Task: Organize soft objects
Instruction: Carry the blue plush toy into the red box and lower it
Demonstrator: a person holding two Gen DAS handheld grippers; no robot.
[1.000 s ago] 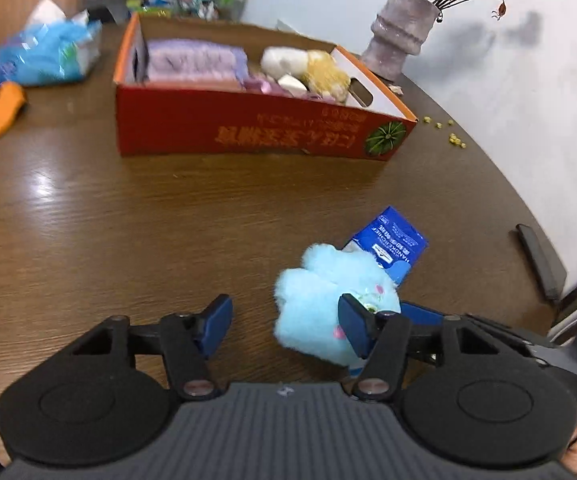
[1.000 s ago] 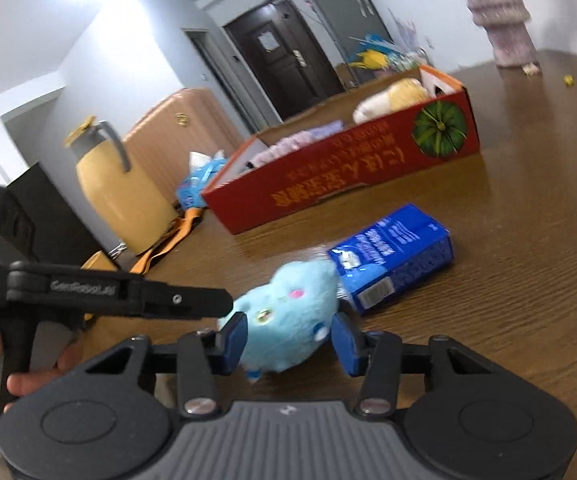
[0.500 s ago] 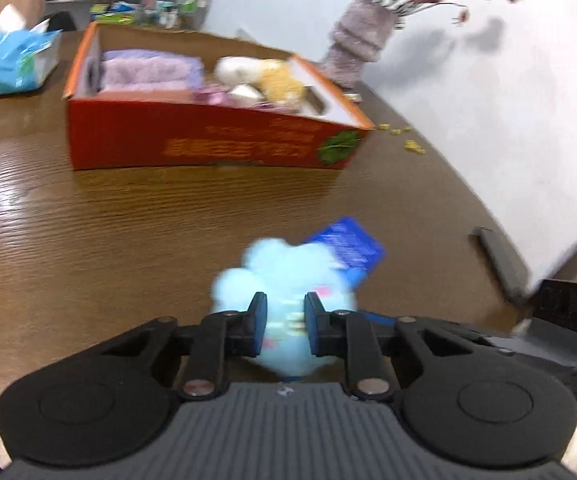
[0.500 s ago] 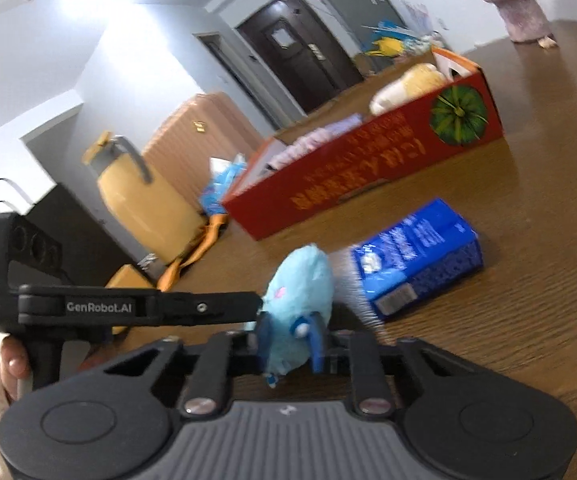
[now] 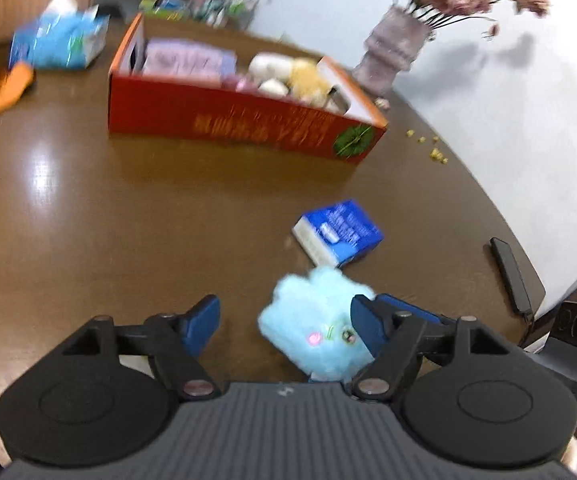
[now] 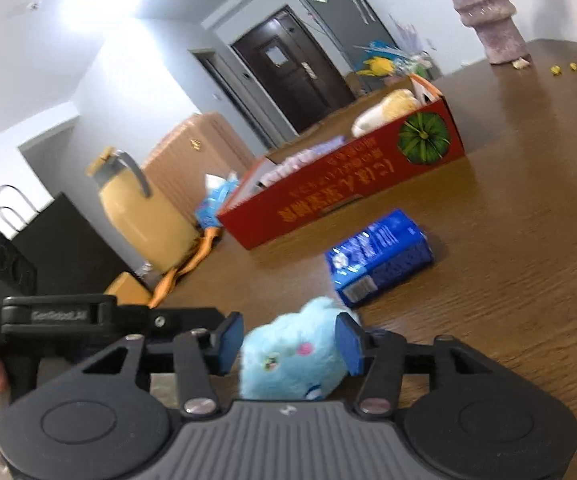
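Note:
A light blue plush toy (image 5: 320,320) lies on the brown table. My left gripper (image 5: 284,322) is open, and the toy sits against its right finger (image 5: 364,328). In the right wrist view the toy (image 6: 292,356) sits between the pads of my right gripper (image 6: 290,342), whose jaws stand wide around it without squeezing. A red cardboard box (image 5: 240,120) further back holds a purple pack and several plush toys; it also shows in the right wrist view (image 6: 348,188). A blue tissue pack (image 5: 338,232) lies just beyond the toy.
A vase of dried flowers (image 5: 392,56) stands behind the box. A blue bag (image 5: 60,40) and an orange cloth (image 5: 0,92) lie at the far left. A black remote (image 5: 510,272) lies near the right table edge. A yellow jug (image 6: 136,208) stands at the left.
Half a second ago both grippers were shut on the blue toy. Now both have opened, and the toy rests on the table nearer my left gripper's right finger.

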